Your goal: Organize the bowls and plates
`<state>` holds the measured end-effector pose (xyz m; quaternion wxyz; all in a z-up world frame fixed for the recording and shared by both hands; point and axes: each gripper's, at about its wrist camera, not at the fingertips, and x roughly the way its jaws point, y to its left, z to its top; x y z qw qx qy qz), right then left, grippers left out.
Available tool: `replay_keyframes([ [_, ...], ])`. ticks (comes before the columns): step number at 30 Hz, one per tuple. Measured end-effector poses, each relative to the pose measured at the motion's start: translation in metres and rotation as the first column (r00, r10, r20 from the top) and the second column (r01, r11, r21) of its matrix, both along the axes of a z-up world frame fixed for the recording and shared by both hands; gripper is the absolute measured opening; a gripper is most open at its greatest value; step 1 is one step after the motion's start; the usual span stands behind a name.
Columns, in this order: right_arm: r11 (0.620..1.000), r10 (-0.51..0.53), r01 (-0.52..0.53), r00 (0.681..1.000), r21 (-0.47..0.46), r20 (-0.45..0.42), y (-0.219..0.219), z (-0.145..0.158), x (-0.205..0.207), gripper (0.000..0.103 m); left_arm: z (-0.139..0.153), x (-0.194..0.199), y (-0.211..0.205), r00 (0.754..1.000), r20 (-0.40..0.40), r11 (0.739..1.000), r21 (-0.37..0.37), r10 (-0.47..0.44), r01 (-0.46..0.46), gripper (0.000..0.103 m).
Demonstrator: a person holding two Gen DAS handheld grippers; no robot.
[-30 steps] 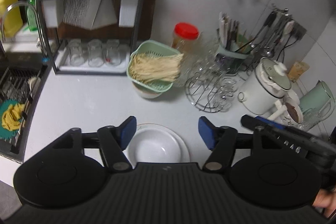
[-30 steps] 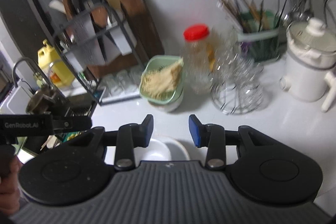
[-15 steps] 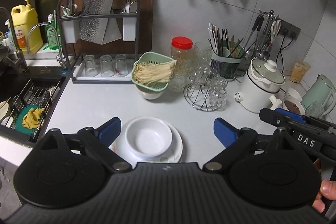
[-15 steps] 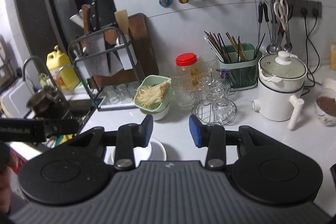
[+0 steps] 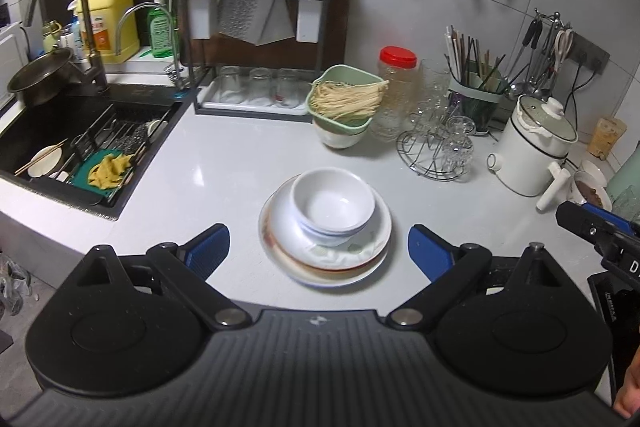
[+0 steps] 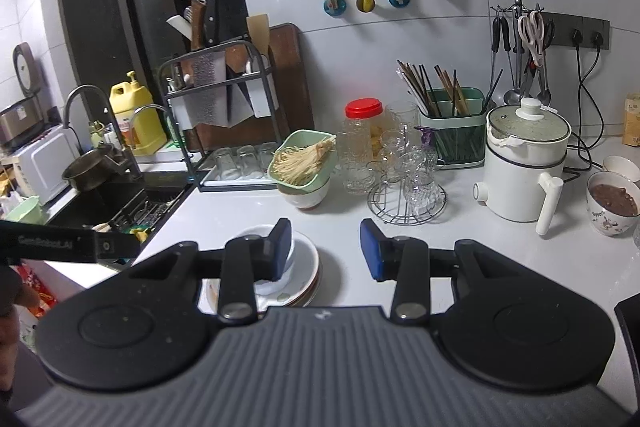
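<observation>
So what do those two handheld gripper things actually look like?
Both look alike: the left gripper and right gripper have matte black ribbed bodies, two round discs, black linkage arms with silver pivots, and blue ribbed finger pads. White lettering marks their sides.

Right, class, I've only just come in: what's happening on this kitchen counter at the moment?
A person holds a pair of tongs in each hand over a white kitchen counter. White bowls sit nested on a stack of plates in the middle. The left tongs stand wide open on the near side of the stack, touching nothing. The right tongs are partly open and hold nothing. The dishes look stacked; neither pair grips them.
</observation>
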<state>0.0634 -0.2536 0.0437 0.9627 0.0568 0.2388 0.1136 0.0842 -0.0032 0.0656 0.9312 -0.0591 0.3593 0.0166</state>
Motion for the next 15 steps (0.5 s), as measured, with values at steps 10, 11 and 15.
replay_keyframes([
  [10, 1.000, 0.020, -0.020, 0.998, 0.011, -0.065, 0.009, -0.026, -0.023, 0.041, -0.023, -0.031, 0.001, 0.999, -0.036, 1.000, 0.004, 0.004, -0.004, 0.098],
  [11, 1.000, 0.018, -0.017, 0.997, 0.010, -0.072, 0.010, -0.029, -0.025, 0.041, -0.025, -0.032, 0.000, 0.999, -0.036, 1.000, 0.002, 0.001, 0.000, 0.098],
  [15, 1.000, 0.019, -0.019, 0.996, -0.003, -0.091, 0.013, -0.037, -0.033, 0.041, -0.031, -0.037, 0.000, 0.999, -0.050, 1.000, -0.016, -0.014, 0.013, 0.098],
])
